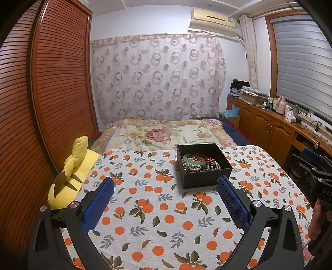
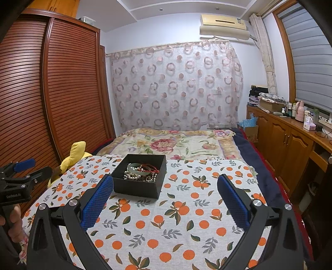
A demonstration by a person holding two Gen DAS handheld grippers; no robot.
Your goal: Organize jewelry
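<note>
A bedroom is shown, with a louvred wooden wardrobe point(image 1: 41, 83) along the left and a circle-patterned sheer curtain point(image 1: 157, 76) hung across the pale back wall. An air conditioner point(image 1: 213, 19) is mounted near the ceiling above it. A bed with a floral cover point(image 1: 161, 133) is set in the middle, and wooden cabinets point(image 1: 263, 122) run beneath a window with grey blinds point(image 1: 300, 58) on the right.

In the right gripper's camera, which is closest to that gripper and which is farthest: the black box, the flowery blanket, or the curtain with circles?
From the right gripper, nearest first:
1. Black jewelry box, just ahead, by its left finger on the orange-print cloth.
2. Flowery blanket, on the bed behind the box.
3. Circle-patterned curtain, hanging along the back wall.
</note>
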